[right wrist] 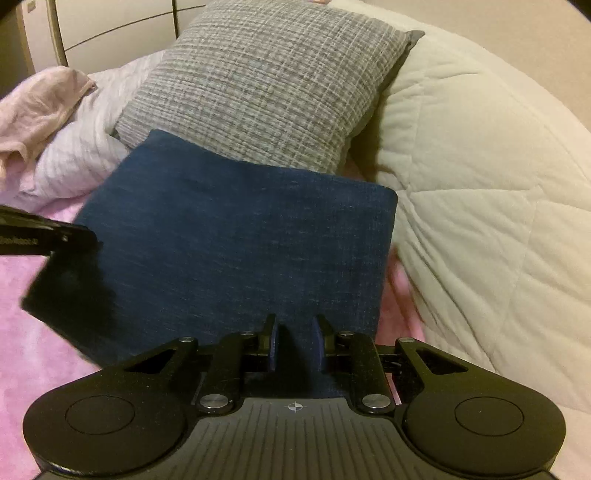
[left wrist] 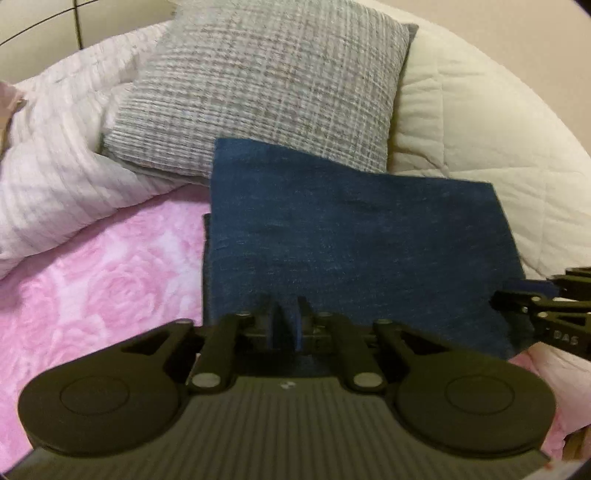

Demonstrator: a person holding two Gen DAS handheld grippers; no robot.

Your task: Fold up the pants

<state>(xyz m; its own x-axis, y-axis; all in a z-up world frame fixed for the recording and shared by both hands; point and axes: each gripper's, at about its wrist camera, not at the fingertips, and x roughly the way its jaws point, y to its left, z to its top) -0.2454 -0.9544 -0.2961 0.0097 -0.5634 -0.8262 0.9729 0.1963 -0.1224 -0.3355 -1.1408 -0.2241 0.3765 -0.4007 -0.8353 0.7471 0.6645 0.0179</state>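
Observation:
The dark blue pants lie folded into a rough rectangle on a pink rose-patterned blanket, their far edge resting against a grey woven pillow. My left gripper is shut on the near edge of the cloth, close to its left corner. At the right edge of that view my right gripper pinches the near right corner. In the right wrist view the pants run between the pads of my right gripper, which is closed on them. The left gripper holds the lifted, shadowed left corner.
The grey pillow leans at the back. A cream quilted duvet bulges along the right side. A pale striped cover and a pink garment are heaped at the left. Wardrobe doors stand behind.

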